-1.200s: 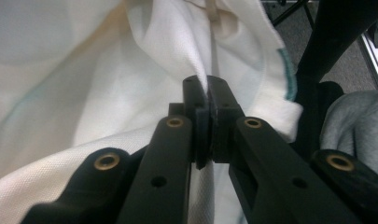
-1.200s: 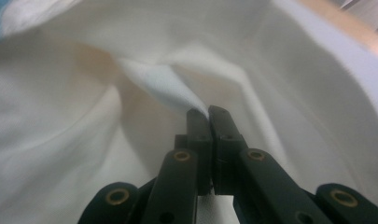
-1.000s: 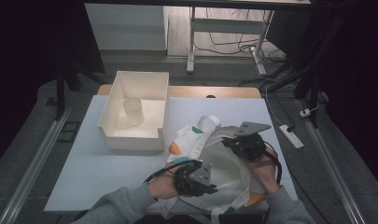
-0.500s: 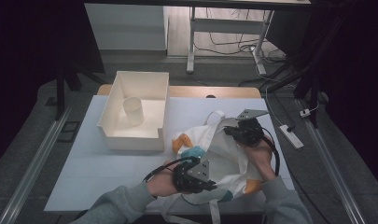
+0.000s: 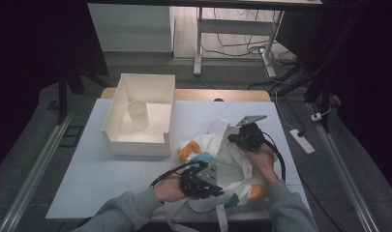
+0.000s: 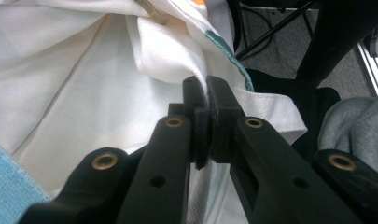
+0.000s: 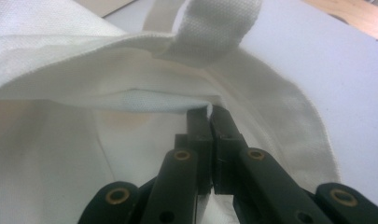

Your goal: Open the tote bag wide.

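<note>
1. Two handheld grippers work one white cloth bag, which lies crumpled in the lower right of the high view, on the near right part of a pale table.

2. At the bottom centre of the high view, the left gripper sits at the bag's near edge, held in a hand with a grey sleeve. In the left gripper view it is clenched on a fold of the white cloth, the fabric pinched tight between both black jaws.

3. Just beyond, right of centre in the high view, the right gripper rests on the bag's far side, a second hand behind it. In the right gripper view it is clamped on a thin edge of the bag's cloth, near the opening.

4. One flat woven strap loops across the top of the right gripper view, sewn to the bag's rim.

5. The bag is off-white woven fabric, heavily creased, with teal and orange patches showing at its left edge in the high view; another orange patch shows at its lower right. A teal-edged seam runs along the upper right of the left gripper view.

6. One white open box stands left of centre in the high view, apart from the bag, with one pale cup upright inside it.

7. One white power strip lies on the floor at the right of the high view, beyond the table's edge.
</note>
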{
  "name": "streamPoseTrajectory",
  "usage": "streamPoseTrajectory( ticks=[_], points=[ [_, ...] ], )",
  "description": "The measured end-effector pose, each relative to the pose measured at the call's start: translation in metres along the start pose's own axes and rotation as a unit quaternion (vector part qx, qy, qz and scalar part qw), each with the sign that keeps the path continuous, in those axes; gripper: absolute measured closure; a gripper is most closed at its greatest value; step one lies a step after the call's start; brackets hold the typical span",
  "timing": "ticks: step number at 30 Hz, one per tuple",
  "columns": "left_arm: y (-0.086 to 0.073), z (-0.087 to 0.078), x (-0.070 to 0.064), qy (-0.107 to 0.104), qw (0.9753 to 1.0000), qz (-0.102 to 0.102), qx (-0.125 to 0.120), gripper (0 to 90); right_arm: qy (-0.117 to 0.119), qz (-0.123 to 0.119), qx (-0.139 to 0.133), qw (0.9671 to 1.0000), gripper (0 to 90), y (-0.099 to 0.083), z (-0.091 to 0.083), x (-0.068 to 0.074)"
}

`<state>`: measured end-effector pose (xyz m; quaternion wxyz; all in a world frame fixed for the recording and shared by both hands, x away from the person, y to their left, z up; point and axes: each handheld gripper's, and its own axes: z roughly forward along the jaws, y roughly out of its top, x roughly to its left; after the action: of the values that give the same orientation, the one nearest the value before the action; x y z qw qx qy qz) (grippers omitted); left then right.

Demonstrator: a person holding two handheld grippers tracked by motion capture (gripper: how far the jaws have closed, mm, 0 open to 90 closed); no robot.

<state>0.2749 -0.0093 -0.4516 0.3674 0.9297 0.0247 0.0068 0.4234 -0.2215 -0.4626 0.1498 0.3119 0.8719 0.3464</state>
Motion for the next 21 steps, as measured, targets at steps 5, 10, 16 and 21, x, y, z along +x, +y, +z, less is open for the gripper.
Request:
streamPoseTrajectory(
  ticks=[5,10,16,21],
  points=[
    [-0.001,0.003,0.002,-0.001,1.0000,-0.006,0.002,86.6,-0.003,-0.006,0.004,1.0000,88.3,-0.001,0.006,-0.002],
    [-0.003,0.008,0.005,-0.003,0.9999,-0.015,0.007,86.5,-0.001,0.000,0.012,0.9999,88.2,-0.003,0.016,-0.007],
    [-0.005,0.014,0.007,-0.006,0.9997,-0.019,0.012,86.2,0.005,0.009,0.020,0.9997,88.2,-0.005,0.023,-0.009],
    [-0.005,0.016,0.006,-0.003,0.9997,-0.020,0.014,85.9,0.011,0.007,0.024,0.9996,88.3,-0.007,0.027,-0.011]
  ],
)
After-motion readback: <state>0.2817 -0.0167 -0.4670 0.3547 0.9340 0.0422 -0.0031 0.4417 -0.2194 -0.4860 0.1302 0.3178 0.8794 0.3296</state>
